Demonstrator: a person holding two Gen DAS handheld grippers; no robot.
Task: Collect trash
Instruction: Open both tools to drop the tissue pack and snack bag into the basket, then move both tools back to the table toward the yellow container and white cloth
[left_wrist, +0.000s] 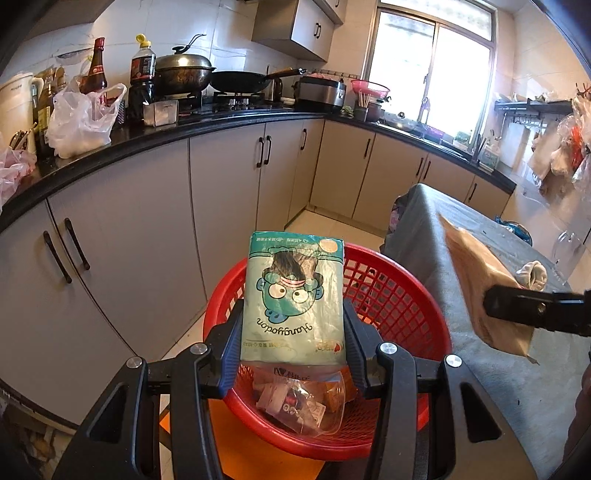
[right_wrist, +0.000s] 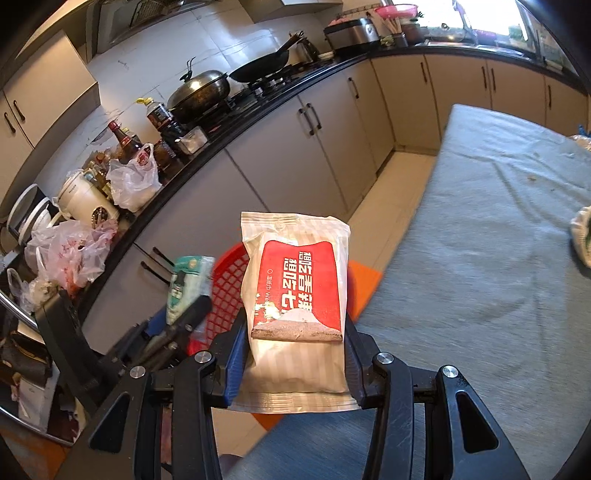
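Observation:
My left gripper (left_wrist: 293, 332) is shut on a green cartoon-printed packet (left_wrist: 293, 295) and holds it above a red mesh basket (left_wrist: 399, 295) on the floor. The basket holds a clear plastic bag of scraps (left_wrist: 303, 402). My right gripper (right_wrist: 295, 347) is shut on a white and red snack packet (right_wrist: 295, 291), held beside the table edge, to the right of the basket (right_wrist: 225, 295). In the left wrist view the right gripper (left_wrist: 517, 306) shows at the right, holding that packet (left_wrist: 480, 288). In the right wrist view the left gripper (right_wrist: 181, 325) shows with the green packet (right_wrist: 186, 284).
A table under a grey cloth (right_wrist: 480, 236) stands at the right with a white crumpled item (left_wrist: 532, 277) on it. A black kitchen counter (left_wrist: 147, 142) with woks, bottles and plastic bags runs along the left over grey cabinets (left_wrist: 140, 229). An orange mat (right_wrist: 364, 284) lies under the basket.

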